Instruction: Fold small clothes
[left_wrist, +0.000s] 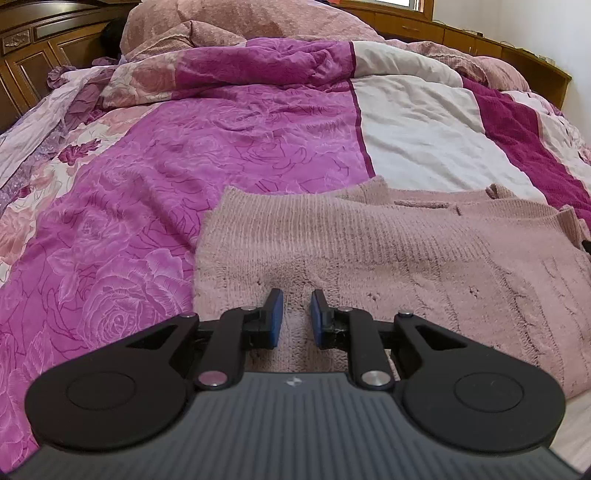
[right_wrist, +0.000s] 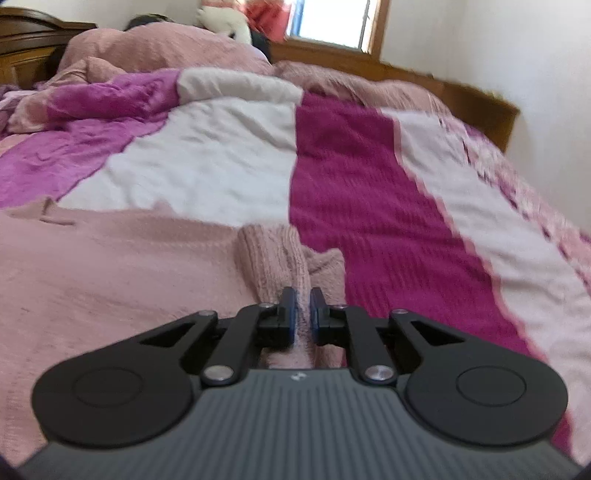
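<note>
Nearest in the left view is the left gripper (left_wrist: 296, 301), black with blue pads (left_wrist: 276, 312), low over the near edge of a pink sweater (left_wrist: 369, 251). Its jaws stand a little apart, and a strip of the knit shows in the gap; whether the pads actually pinch it I cannot tell. The sweater lies spread flat on the quilt (left_wrist: 184, 155), its ribbed band running across the far side and a fold of knit bunched at the right. It sits at the near edge of the bed, partly on the magenta rose print and partly on the white panel (left_wrist: 424, 136).

The right gripper (right_wrist: 302, 295) has its jaws drawn close together on a raised ridge of the same sweater (right_wrist: 110, 266). A ribbed tube of knit, likely a sleeve (right_wrist: 273, 254), stands up from between the pads and leans away from the camera. The rest of the sweater spreads off to the left in this view, which is somewhat blurred.

Beyond, the quilt runs in bands of magenta, white and dark pink. A heaped pink blanket (left_wrist: 229, 26) lies at the head of the bed, a wooden frame (right_wrist: 476, 107) edges the far side, and a window (right_wrist: 332, 22) lets in daylight.
</note>
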